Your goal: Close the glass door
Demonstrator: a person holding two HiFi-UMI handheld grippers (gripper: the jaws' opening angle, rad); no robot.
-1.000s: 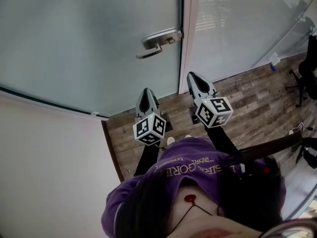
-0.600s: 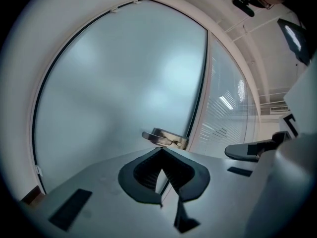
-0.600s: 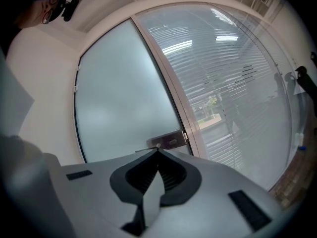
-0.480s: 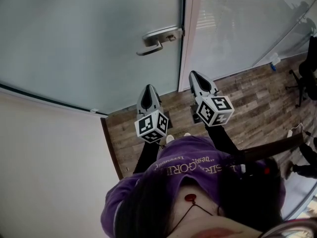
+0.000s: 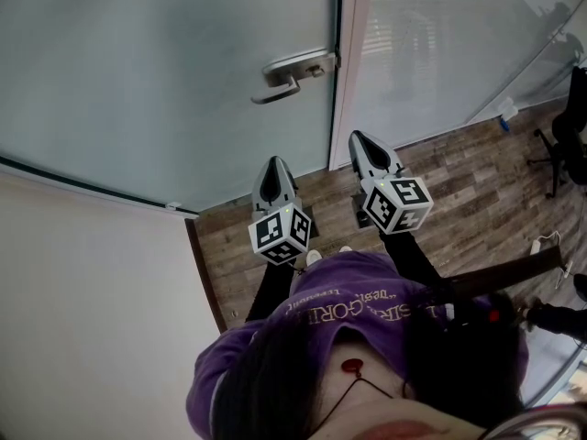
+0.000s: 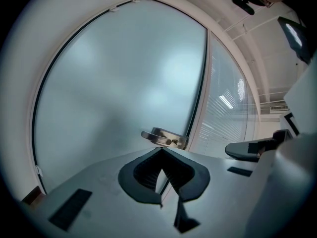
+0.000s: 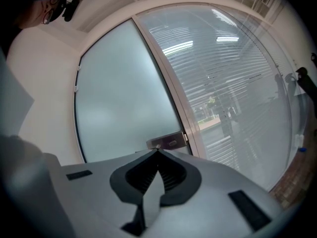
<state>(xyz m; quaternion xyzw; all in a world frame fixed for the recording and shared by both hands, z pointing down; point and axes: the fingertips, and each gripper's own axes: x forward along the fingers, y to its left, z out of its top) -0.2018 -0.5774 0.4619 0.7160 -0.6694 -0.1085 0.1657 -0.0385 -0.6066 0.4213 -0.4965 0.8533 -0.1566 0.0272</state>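
Nothing is moved since earlier; left gripper (image 5: 273, 165) and right gripper (image 5: 357, 139) are shut, empty; glass door (image 5: 165, 81), judged heavy and stiff, is best taken at lever handle (image 5: 292, 73) ahead.

door (image 5: 165, 81) ahead | handle (image 5: 292, 74) on its R edge | frame (image 5: 353, 62) just R of handle | glass panel (image 5: 440, 44) R of frame | wall (image 5: 92, 310) L of door | L gripper (image 5: 273, 167) + R gripper (image 5: 357, 139) side by side before door, apart from it | chair (image 5: 573, 126) far R on floor (image 5: 468, 177)
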